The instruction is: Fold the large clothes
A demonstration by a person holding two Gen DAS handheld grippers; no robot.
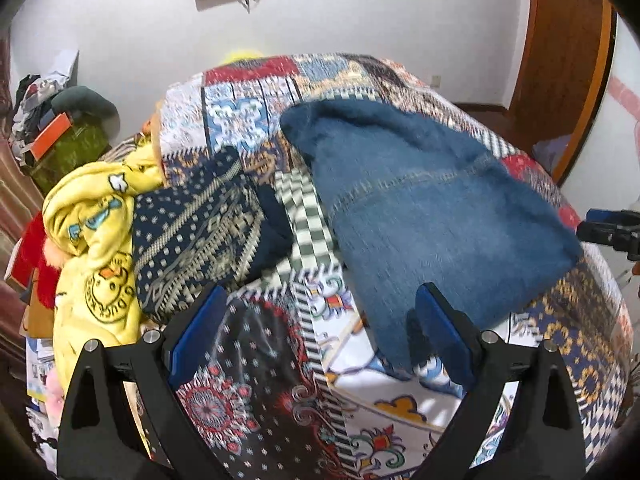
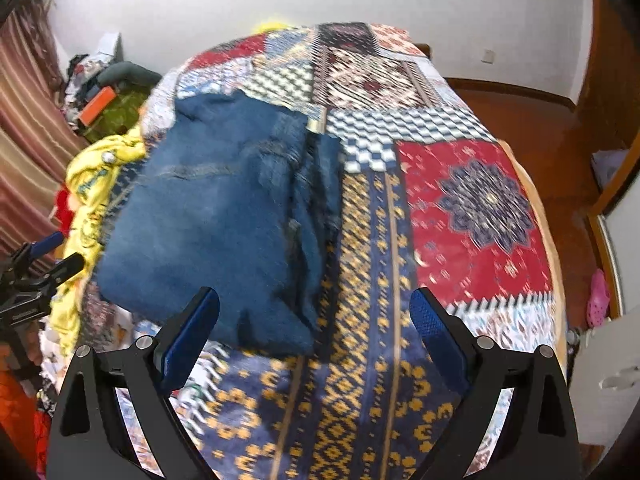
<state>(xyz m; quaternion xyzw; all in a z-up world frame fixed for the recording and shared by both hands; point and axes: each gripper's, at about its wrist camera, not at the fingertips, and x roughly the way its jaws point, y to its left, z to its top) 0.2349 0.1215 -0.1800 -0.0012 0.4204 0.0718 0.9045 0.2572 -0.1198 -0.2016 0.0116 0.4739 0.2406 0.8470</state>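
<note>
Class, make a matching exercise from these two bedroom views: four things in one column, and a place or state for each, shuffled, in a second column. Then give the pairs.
Things
1. jeans
2. yellow garment
3. left tongs
4. orange box

Place or state
A. open, holding nothing
B. crumpled at the left edge of the bed
C. folded on the quilt
D. off the bed, on the green cloth at far left

Pairs: 1-C, 2-B, 3-A, 4-D
</note>
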